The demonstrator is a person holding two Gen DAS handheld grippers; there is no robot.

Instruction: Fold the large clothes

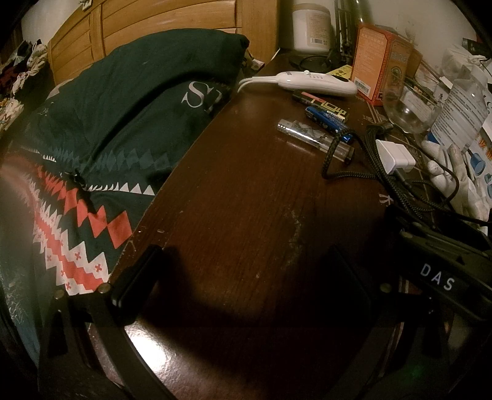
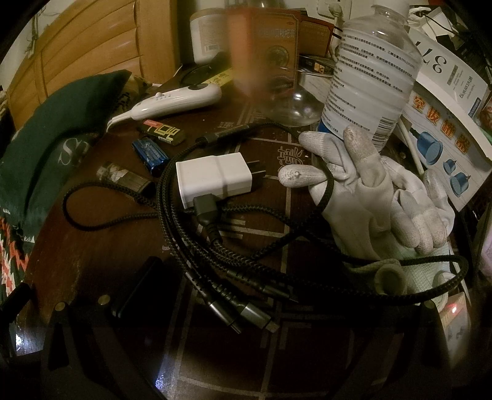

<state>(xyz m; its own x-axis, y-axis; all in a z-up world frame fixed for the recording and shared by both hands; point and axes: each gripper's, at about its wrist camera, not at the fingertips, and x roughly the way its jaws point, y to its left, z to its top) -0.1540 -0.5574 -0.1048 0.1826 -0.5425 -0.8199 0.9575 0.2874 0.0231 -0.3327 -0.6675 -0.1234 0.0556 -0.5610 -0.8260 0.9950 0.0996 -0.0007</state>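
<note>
A large dark green garment (image 1: 101, 123) with red and white zigzag patterns lies on the bed to the left of a dark wooden table (image 1: 246, 200). It also shows in the right wrist view (image 2: 46, 144) at the left edge. My left gripper (image 1: 246, 286) is open and empty, low over the bare table top, with its left finger (image 1: 135, 277) near the table's left edge. My right gripper (image 2: 276, 298) is open and empty, low over a tangle of black cables (image 2: 215, 240). Its right finger is lost in shadow.
On the table lie a white charger plug (image 2: 215, 178), a white handheld controller (image 2: 172, 101), batteries (image 2: 150, 154), a lighter (image 2: 126, 178), white gloves (image 2: 369, 203), a plastic bottle (image 2: 369, 67), a glass (image 2: 286, 104), boxes (image 1: 378, 67) and a jar (image 1: 310, 27). A wooden headboard (image 1: 153, 27) stands behind.
</note>
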